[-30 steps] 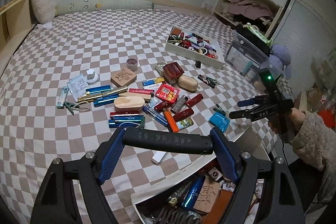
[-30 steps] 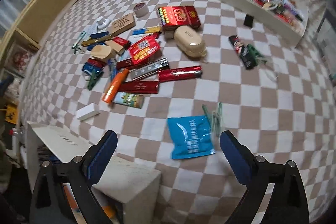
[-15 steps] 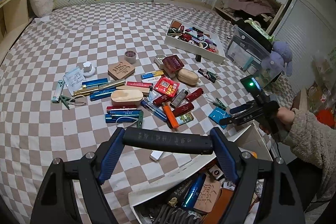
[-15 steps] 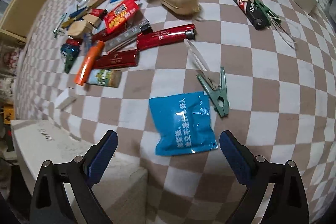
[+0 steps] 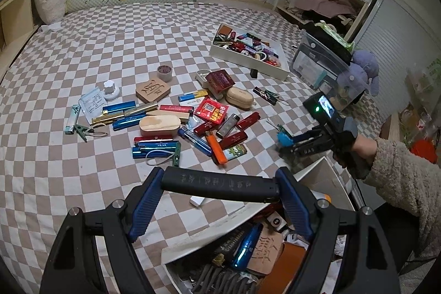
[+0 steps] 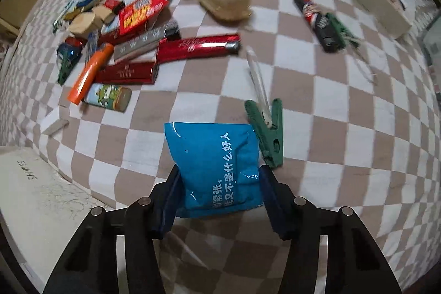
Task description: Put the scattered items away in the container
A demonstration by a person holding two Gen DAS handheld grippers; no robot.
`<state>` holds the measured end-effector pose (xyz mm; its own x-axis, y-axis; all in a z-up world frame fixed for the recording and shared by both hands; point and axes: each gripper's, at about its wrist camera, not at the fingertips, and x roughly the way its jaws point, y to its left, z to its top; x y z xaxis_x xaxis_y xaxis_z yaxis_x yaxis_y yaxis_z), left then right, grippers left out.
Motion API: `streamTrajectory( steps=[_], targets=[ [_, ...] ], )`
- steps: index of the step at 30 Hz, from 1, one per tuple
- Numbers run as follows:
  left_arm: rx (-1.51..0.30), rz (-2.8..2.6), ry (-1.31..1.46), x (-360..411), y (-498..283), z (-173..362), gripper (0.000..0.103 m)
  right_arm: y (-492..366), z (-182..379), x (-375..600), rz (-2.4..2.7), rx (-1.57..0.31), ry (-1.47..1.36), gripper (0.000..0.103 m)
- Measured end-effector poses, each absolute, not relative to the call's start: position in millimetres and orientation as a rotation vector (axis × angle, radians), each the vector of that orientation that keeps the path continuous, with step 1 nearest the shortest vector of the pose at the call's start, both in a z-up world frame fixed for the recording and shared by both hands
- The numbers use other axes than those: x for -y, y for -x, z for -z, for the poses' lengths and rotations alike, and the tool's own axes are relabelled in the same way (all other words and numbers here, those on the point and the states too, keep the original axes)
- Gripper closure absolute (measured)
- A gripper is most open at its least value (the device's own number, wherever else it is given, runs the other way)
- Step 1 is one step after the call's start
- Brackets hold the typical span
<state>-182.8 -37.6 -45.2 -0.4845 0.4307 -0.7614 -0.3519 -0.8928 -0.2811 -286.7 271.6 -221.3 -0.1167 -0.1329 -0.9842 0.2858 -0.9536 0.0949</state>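
Your right tongs [image 6: 219,200] point down, closing around the blue packet [image 6: 215,167] near the bed edge [image 6: 82,192]. A green clip [image 6: 268,138] touches its side. Left tongs [image 5: 217,200] clench a black bar [image 5: 220,185].

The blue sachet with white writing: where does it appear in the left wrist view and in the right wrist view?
Left wrist view: the blue sachet is at centre right, small, at the tip of the right gripper.
Right wrist view: it fills the lower centre, between the closing jaws.
Shared landmark: the green clothes peg beside it, only partly seen from the left.
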Motion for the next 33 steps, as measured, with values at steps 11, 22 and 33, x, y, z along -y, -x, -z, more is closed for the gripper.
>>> streamTrajectory(
  steps=[11,22,33],
  targets=[
    [0.102,-2.342,1.249,29,158,37,0.021,272,135,-294,2.258,0.072,-1.640,0.048],
    [0.092,-2.214,1.319,2,131,55,0.021,228,61,-276,2.215,0.266,-1.371,0.048],
    [0.097,-2.058,1.450,-33,124,91,0.021,182,68,-250,2.020,0.284,-1.406,0.047]
  ],
)
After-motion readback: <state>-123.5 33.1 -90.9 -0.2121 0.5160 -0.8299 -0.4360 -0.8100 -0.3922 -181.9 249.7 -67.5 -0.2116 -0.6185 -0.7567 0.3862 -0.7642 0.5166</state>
